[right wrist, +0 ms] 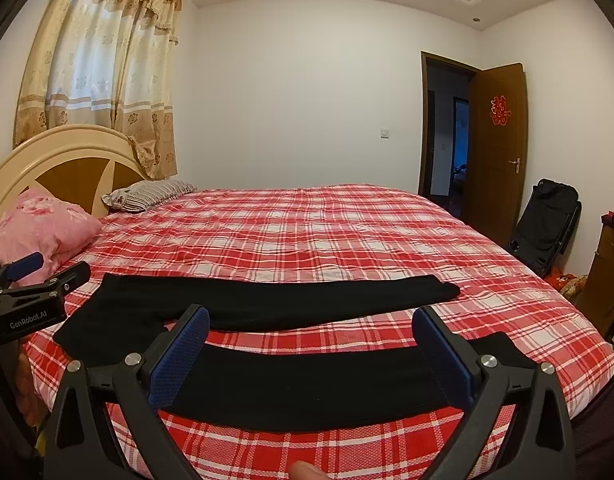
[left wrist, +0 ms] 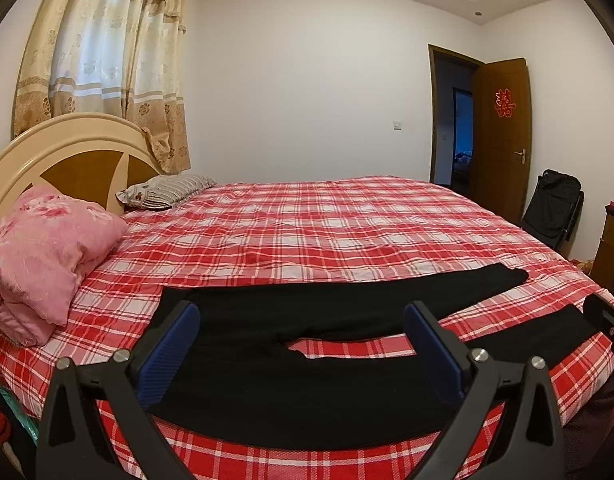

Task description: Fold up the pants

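Both grippers spread wide, left gripper, right gripper; black pants flat on bed.

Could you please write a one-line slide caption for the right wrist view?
Right gripper, jaws open, above black pants spread flat on the plaid bed.

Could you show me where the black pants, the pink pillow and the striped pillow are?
black fabric pants (left wrist: 307, 384): left wrist view, near leg by the crotch.
pink floral pillow (left wrist: 47, 248): left wrist view, its middle.
striped grey pillow (right wrist: 155, 192): right wrist view, its top face.
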### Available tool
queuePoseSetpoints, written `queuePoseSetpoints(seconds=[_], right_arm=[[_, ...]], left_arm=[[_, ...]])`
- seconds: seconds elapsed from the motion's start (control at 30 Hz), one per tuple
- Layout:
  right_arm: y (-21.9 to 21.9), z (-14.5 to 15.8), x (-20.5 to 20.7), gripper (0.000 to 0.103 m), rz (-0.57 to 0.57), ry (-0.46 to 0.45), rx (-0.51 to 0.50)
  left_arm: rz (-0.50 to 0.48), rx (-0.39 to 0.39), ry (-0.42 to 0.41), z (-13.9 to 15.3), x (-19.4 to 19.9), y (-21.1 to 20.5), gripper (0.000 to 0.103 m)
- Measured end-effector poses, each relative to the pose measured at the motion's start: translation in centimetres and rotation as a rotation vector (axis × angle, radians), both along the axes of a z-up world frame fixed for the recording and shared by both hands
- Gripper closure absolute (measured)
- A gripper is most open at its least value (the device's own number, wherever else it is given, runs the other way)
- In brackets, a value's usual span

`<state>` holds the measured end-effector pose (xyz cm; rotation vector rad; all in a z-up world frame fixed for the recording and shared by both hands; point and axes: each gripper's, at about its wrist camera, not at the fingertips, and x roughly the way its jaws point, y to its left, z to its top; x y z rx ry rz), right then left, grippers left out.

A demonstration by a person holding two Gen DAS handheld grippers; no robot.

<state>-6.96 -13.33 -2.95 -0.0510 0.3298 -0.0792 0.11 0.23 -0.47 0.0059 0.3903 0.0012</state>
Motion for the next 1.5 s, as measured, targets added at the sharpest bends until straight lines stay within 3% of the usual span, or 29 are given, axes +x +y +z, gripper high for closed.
queuePoseSetpoints(seconds=[1.5], right_arm=[[0.0,0.1,-0.5,0.001,0.009,-0.004,-0.017]], left_arm=[[0.016,-0.016,-0.011,0.0,-0.4,1.2,0.000]])
